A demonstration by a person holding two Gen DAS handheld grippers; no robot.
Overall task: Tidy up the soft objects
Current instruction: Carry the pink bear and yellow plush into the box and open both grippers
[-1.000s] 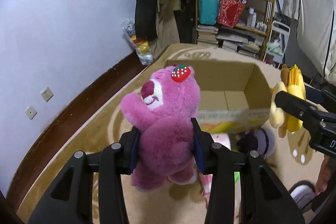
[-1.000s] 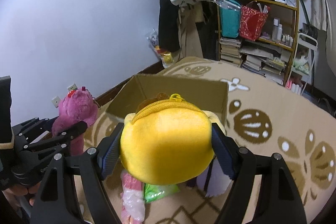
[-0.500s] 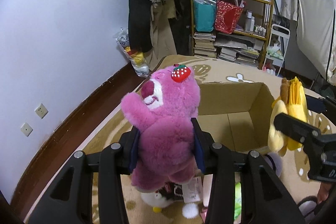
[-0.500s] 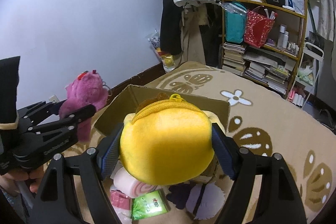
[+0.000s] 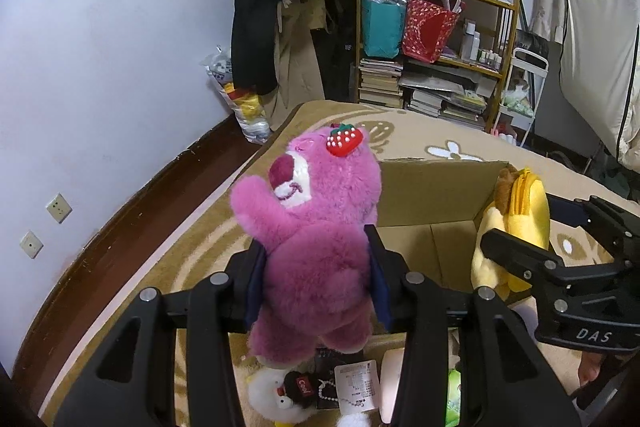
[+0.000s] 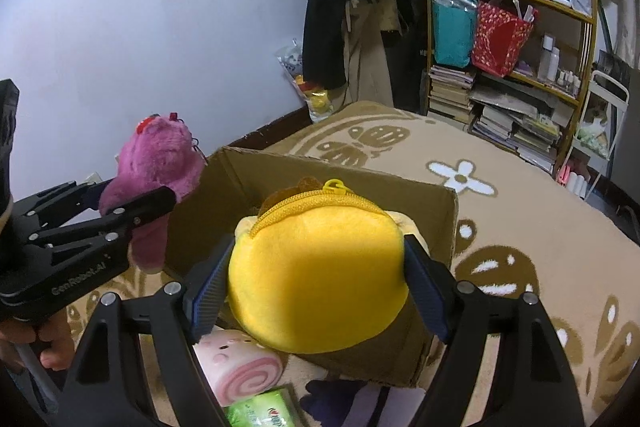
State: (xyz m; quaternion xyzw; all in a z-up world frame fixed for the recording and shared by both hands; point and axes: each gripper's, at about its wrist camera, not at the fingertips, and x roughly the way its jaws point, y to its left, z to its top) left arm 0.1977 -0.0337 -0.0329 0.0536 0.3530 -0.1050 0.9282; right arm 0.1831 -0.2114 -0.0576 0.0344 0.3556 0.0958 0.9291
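My left gripper (image 5: 316, 279) is shut on a pink plush bear (image 5: 316, 227) with a red strawberry on its head, squeezing its body at the near left corner of an open cardboard box (image 5: 432, 187). My right gripper (image 6: 316, 279) is shut on a round yellow plush pouch (image 6: 316, 275) with a zipper, held over the box (image 6: 248, 183). In the left wrist view the pouch (image 5: 516, 223) and the right gripper (image 5: 520, 255) hang at the box's right side. In the right wrist view the bear (image 6: 160, 167) and left gripper (image 6: 132, 203) are at the left.
A pink swirl-roll plush (image 6: 240, 367), a green packet (image 6: 264, 411), a purple plush (image 6: 340, 399) and a white duck plush (image 5: 276, 395) lie on the beige patterned carpet (image 6: 520, 227) in front of the box. A cluttered shelf (image 5: 452, 59) and hanging coats (image 5: 256, 7) stand behind.
Both grippers carried their toys forward toward the box and slightly down. The box now sits nearer, directly under the yellow pouch, with the bear at its left corner.
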